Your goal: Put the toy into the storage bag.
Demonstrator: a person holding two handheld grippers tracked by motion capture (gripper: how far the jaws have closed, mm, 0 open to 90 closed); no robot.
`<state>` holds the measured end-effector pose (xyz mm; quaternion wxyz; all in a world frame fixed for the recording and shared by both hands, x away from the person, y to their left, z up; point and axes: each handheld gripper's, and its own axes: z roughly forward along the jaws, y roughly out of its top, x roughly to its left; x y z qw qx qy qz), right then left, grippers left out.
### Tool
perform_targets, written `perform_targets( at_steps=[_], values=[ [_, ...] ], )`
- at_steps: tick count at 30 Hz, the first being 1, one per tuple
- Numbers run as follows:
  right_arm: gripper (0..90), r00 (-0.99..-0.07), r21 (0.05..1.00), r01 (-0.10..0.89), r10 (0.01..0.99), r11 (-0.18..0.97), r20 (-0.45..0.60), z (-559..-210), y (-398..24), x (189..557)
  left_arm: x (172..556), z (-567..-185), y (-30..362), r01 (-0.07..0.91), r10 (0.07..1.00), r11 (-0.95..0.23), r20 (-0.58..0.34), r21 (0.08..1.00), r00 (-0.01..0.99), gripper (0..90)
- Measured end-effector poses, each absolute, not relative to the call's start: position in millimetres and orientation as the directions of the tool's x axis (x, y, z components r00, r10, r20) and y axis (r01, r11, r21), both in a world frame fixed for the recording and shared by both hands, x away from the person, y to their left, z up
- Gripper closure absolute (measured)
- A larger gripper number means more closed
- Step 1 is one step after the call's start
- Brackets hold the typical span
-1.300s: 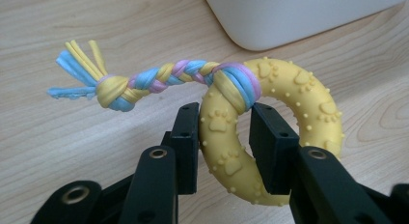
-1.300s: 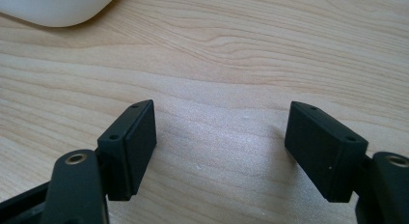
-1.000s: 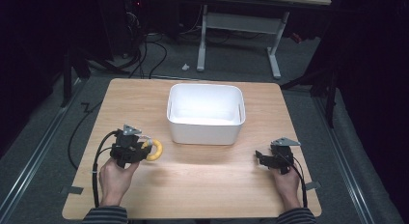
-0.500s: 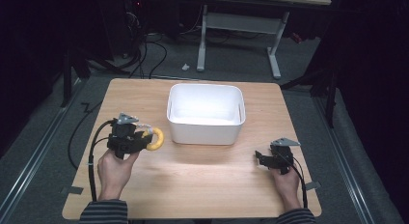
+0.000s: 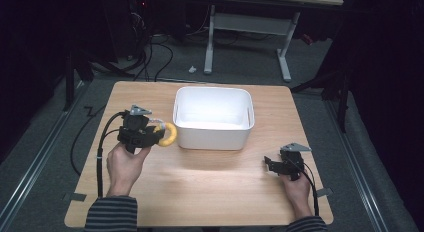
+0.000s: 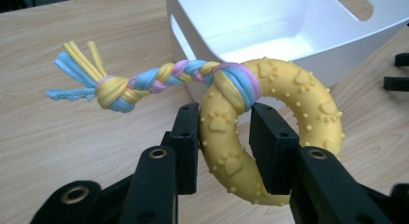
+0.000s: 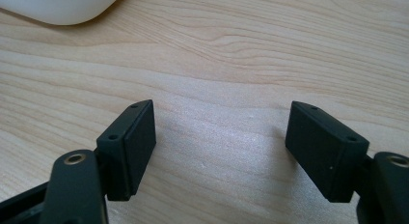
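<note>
From the high view, the left gripper (image 5: 150,135) sits at about nine o'clock on the wooden counter (image 5: 210,192), raised off the wood, with the yellow ring toy (image 5: 169,135) clamped in its jaws just beside the left wall of the white bin (image 5: 214,137). The right gripper (image 5: 277,167) rests at about four o'clock, well apart from the bin, low over bare wood.

In the left gripper view, the left gripper (image 6: 224,137) has its jaws pressed on either side of the yellow ring toy (image 6: 289,89), which is studded with paw prints and small bumps. A braided rope tail (image 6: 144,81) in blue, yellow and pink is knotted round the ring and points toward ten o'clock. The white bin (image 6: 270,26) lies behind, at twelve o'clock.

In the right gripper view, the right gripper (image 7: 219,142) holds its jaws wide with nothing between them, over the counter (image 7: 241,50). A corner of the white bin (image 7: 62,4) shows at eleven o'clock.
</note>
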<state>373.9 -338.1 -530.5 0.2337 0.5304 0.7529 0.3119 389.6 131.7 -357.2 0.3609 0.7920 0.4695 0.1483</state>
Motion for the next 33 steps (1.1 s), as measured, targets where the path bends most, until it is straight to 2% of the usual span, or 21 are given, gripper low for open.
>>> perform_targets(
  at_steps=[6,13,25,33],
  values=[
    [26.5,-0.331,0.718,0.652,0.943,0.245,-0.021,-531,-338,374,398,-346,126,0.639,0.846,-0.293,-0.119,0.711,0.520,64.5],
    [26.5,-0.332,0.718,0.652,0.943,0.245,-0.020,-531,-338,374,408,-332,112,0.622,0.837,-0.322,-0.092,0.714,0.540,64.5],
    [26.5,-0.329,0.717,0.653,0.944,0.242,-0.019,-531,-338,374,441,-320,69,0.609,0.805,-0.419,-0.034,0.673,0.592,64.5],
    [26.5,-0.331,0.717,0.653,0.944,0.244,-0.020,-531,-337,375,454,-314,51,0.604,0.792,-0.429,-0.042,0.672,0.609,64.5]
  ],
)
